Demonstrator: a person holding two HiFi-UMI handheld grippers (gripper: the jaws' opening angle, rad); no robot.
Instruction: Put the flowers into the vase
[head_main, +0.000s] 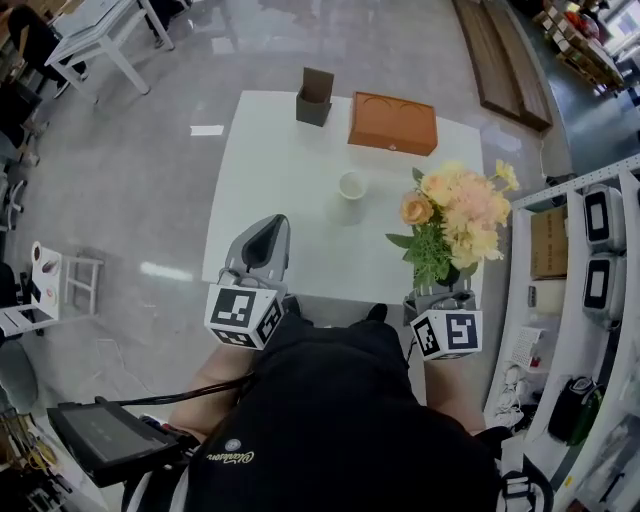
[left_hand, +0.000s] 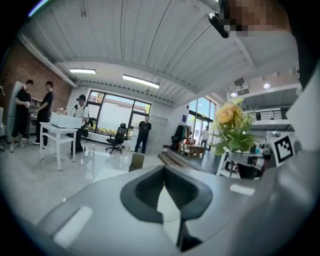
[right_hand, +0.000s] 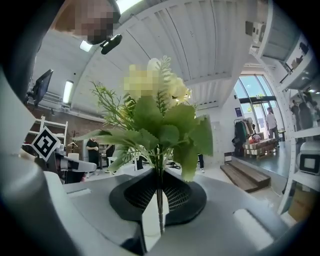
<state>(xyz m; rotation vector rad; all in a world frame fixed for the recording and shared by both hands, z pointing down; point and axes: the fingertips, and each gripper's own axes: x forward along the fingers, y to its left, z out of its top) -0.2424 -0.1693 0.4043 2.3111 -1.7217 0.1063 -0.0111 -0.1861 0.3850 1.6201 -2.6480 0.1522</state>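
While upright, flowers in right gripper

Open-plan workshop-office: glossy grey polished floor, white rectangular work table, black wheeled office chair, white metal shelving holding devices, long ceiling strip lights (red brick wall at left).
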